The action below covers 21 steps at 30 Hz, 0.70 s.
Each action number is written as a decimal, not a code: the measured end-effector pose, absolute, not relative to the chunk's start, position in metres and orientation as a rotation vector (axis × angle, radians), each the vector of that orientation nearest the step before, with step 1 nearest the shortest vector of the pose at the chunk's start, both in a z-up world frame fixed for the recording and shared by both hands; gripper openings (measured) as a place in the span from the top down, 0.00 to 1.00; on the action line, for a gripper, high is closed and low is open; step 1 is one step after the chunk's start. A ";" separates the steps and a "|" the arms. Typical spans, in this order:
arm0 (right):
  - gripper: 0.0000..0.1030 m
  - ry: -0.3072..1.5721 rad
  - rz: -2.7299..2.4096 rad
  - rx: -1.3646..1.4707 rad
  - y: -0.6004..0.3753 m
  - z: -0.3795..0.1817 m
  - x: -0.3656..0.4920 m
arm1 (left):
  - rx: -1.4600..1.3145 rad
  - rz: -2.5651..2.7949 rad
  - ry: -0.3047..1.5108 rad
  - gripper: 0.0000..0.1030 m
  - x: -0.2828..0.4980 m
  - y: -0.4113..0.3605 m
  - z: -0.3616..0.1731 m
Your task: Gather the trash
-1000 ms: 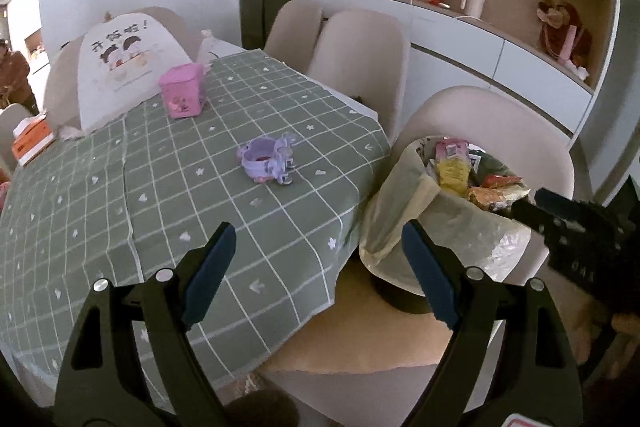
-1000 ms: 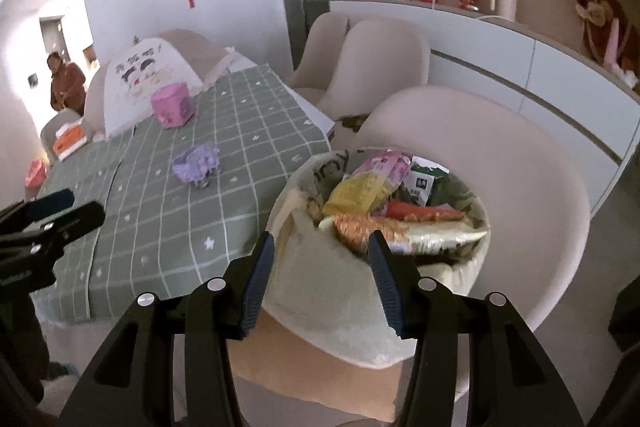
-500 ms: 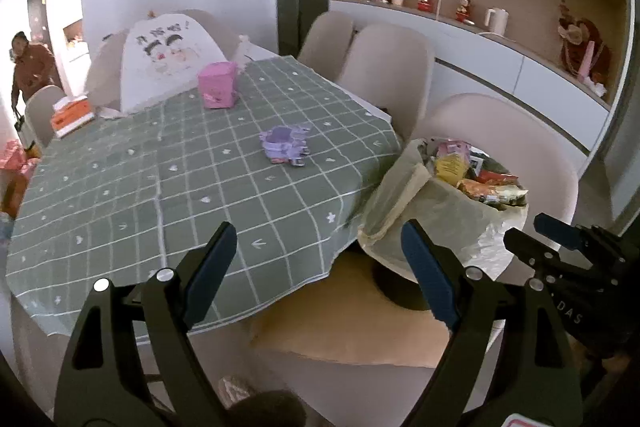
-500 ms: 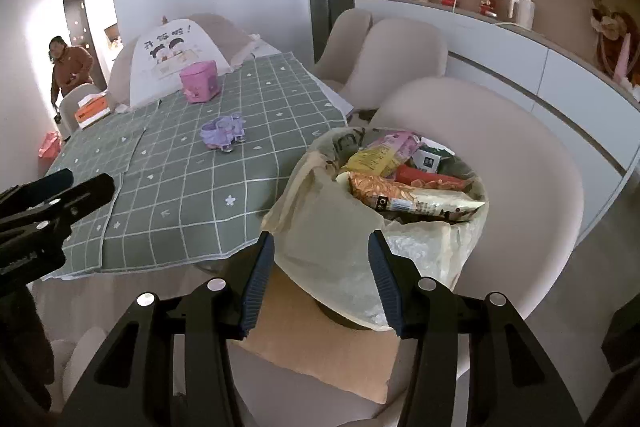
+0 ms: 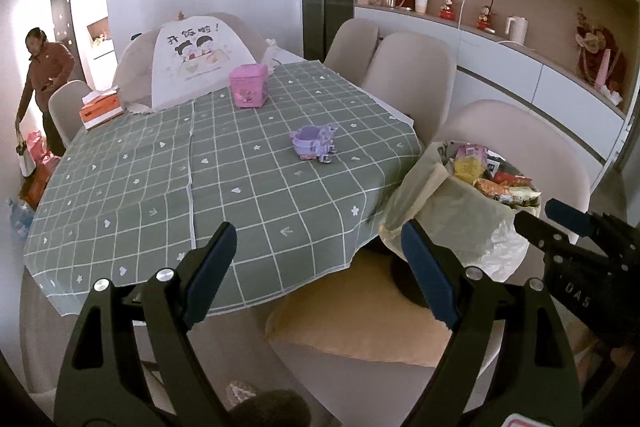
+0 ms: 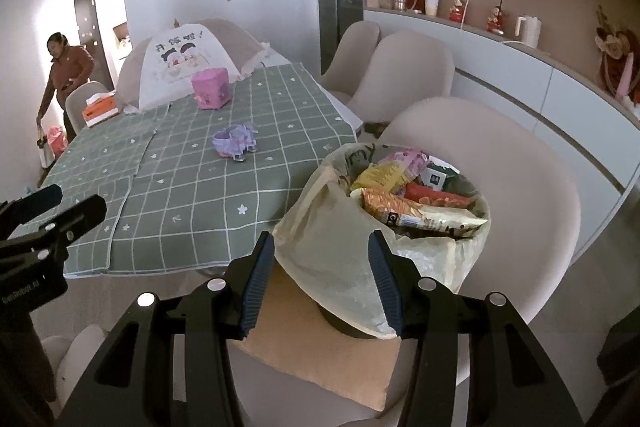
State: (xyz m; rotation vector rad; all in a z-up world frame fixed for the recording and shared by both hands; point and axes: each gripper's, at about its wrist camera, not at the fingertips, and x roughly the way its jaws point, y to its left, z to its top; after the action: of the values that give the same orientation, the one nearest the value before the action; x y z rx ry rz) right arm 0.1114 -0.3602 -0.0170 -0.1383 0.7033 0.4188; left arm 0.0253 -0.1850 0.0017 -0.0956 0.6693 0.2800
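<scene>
A bin lined with a pale yellow bag (image 6: 340, 227) stands on a cushioned chair seat beside the table, heaped with snack wrappers (image 6: 416, 195). My right gripper (image 6: 320, 283) hangs open just short of the bag, whose front wall shows through the gap, and holds nothing. The left wrist view has the bag (image 5: 452, 215) at the right. My left gripper (image 5: 320, 267) is open and empty over the table's near corner. A small purple item (image 5: 312, 143) lies on the green checked tablecloth (image 5: 160, 187).
A pink tin (image 5: 248, 85), an orange tissue box (image 5: 100, 107) and a cartoon-printed food cover (image 5: 192, 63) sit at the table's far end. Beige chairs (image 6: 500, 167) ring the table. A person (image 5: 44, 67) stands far left by a doorway. Shelves line the right wall.
Both grippers have drawn back from the table and the bin, so both look smaller and farther. The jaws kept their width. Nothing was picked up or let go.
</scene>
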 end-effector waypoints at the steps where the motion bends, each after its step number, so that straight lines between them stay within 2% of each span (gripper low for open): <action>1: 0.55 0.698 0.420 -0.138 -0.361 -0.016 0.110 | -0.096 0.280 0.668 0.22 0.025 -0.185 0.002; 21: 0.55 0.671 0.409 -0.132 -0.366 -0.010 0.109 | -0.097 0.293 0.679 0.22 0.025 -0.187 -0.001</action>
State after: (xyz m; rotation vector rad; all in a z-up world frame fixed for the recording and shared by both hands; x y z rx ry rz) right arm 0.1086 -0.3657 -0.0098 -0.1316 0.6714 0.4092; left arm 0.0251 -0.1875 -0.0005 -0.0967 0.6792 0.2932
